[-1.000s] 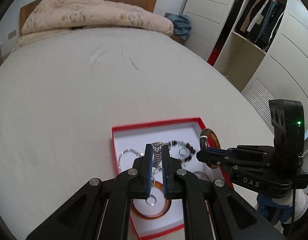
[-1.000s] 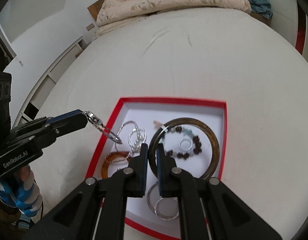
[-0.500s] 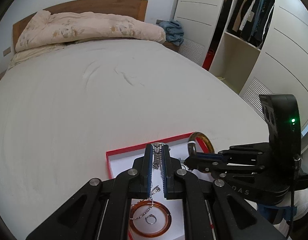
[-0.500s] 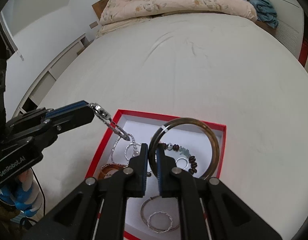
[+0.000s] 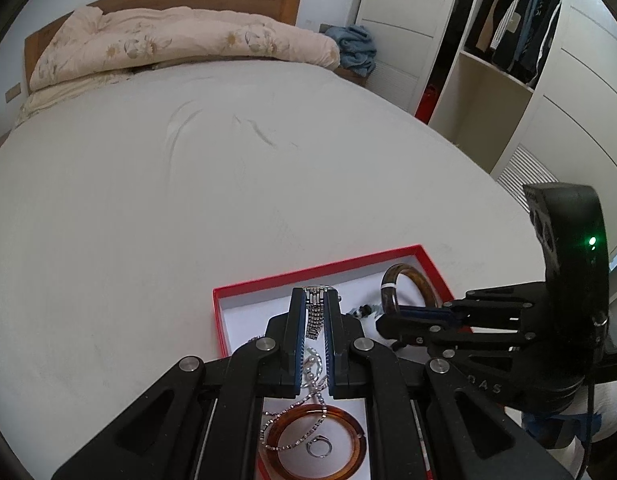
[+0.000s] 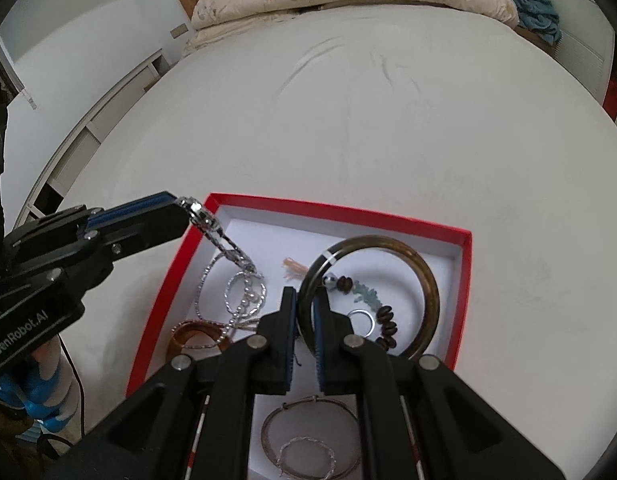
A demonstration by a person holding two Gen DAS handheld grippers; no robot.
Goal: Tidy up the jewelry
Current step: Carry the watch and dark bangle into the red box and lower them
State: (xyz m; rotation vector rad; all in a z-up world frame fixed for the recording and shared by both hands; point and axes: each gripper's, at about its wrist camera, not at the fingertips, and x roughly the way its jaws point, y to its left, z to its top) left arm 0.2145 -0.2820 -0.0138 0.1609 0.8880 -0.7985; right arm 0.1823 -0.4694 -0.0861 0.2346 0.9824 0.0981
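A red-rimmed box [image 6: 340, 210] with a white floor lies on the bed and holds jewelry. My left gripper [image 5: 313, 300] is shut on a silver link watch band [image 5: 314, 312], which hangs over the box's left side [image 6: 212, 228]. My right gripper [image 6: 304, 300] is shut on a dark brown bangle [image 6: 424, 276], held above the box [image 5: 412, 276]. In the box lie silver chains [image 6: 236, 296], an amber bangle [image 5: 312, 440] with a small ring [image 5: 319, 447] inside it, a beaded bracelet [image 6: 384, 316], a silver ring [image 6: 362, 320] and thin silver hoops [image 6: 308, 440].
The box sits near the foot of a wide white bed [image 5: 188, 184]. A folded floral duvet [image 5: 168, 44] lies at the headboard. A wardrobe with hanging clothes [image 5: 508, 28] stands to the right. Low white shelves [image 6: 88, 128] run along the left.
Both grippers have risen and drawn back slightly; the watch band has lifted up out of the box, and the dark bangle stays held over the box's right side.
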